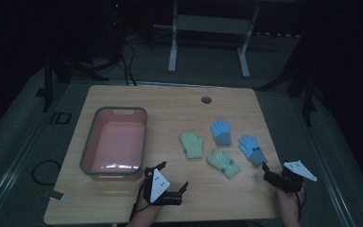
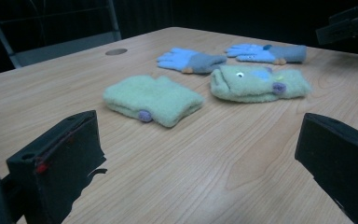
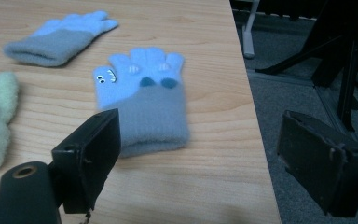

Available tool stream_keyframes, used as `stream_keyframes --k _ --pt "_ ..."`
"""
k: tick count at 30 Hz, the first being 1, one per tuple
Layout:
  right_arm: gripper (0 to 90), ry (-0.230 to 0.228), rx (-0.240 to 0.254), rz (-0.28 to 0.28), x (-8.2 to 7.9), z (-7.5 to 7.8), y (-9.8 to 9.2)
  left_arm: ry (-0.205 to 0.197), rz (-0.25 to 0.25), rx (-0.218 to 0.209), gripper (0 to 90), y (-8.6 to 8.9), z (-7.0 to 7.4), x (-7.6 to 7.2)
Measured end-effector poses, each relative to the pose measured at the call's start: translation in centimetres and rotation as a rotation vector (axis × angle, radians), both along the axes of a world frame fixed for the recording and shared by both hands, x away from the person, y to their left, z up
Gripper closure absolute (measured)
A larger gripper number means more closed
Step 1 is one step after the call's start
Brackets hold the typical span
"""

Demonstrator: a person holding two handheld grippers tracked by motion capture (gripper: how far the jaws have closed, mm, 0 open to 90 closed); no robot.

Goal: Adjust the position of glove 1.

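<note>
While the wooden table (image 1: 123, 208) is lying under dim light, two hand-held grippers are hovering at its near edge beside four small gloves.

The pink bin with a grey rim (image 1: 89, 142) is sitting on the table's left half, its inside bare. Right of it the gloves are lying flat in a loose cluster: a plain green glove (image 1: 192, 144), a green glove with a face (image 1: 223, 162) just beside it, a far blue glove (image 1: 221, 131), and a near blue glove with a face (image 1: 252, 150) close to the right edge. The left gripper (image 1: 172, 186) is pointing across the table toward the green pair, its jaws standing spread with nothing between them. The right gripper (image 1: 267, 171) is sitting just short of the near blue glove's grey cuff, jaws likewise spread wide and empty.
</note>
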State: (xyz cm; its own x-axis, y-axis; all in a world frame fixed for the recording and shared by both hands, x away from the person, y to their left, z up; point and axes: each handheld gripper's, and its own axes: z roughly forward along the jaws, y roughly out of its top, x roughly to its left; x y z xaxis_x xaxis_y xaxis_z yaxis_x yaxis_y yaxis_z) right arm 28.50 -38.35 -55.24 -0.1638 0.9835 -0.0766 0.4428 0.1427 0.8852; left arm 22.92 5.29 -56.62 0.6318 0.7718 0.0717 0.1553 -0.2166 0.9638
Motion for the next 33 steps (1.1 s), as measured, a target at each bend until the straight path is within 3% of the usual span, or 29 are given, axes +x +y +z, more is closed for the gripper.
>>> stream_keyframes --k 6,9,10,12,15,22,25,28,30,33 --pt "13.7 0.008 0.004 -0.005 0.1 0.0 0.0 0.004 0.000 -0.003 0.7 0.0 0.0 0.1" --pt "13.5 0.036 0.005 0.005 0.2 0.0 0.0 0.007 0.002 -0.006 0.7 0.0 0.0 0.1" --pt "12.8 0.075 0.025 0.015 0.4 0.1 0.0 0.008 0.003 -0.009 0.7 0.0 0.0 0.1" --pt "12.3 0.093 0.029 0.024 0.5 0.4 0.0 0.009 0.003 -0.009 0.7 0.1 0.0 0.1" --pt "11.8 0.119 0.028 0.040 0.9 1.5 0.0 0.010 0.004 -0.017 0.7 0.1 0.0 0.1" --pt "13.2 0.101 -0.032 0.052 1.4 5.0 0.6 0.007 0.002 -0.016 0.7 0.1 0.0 0.1" --pt "14.2 0.129 -0.004 0.090 2.0 6.2 1.0 0.007 0.000 -0.012 0.7 0.1 0.0 0.1" --pt "13.8 0.140 0.060 0.117 2.5 7.3 1.3 0.010 -0.001 -0.015 0.7 0.1 0.0 0.1" --pt "12.3 0.126 0.028 0.107 2.7 7.9 2.1 0.014 0.000 -0.018 0.7 0.1 0.0 0.2" --pt "11.3 0.094 0.049 0.120 2.7 8.7 2.6 0.013 0.000 -0.017 0.7 0.1 0.0 0.2"
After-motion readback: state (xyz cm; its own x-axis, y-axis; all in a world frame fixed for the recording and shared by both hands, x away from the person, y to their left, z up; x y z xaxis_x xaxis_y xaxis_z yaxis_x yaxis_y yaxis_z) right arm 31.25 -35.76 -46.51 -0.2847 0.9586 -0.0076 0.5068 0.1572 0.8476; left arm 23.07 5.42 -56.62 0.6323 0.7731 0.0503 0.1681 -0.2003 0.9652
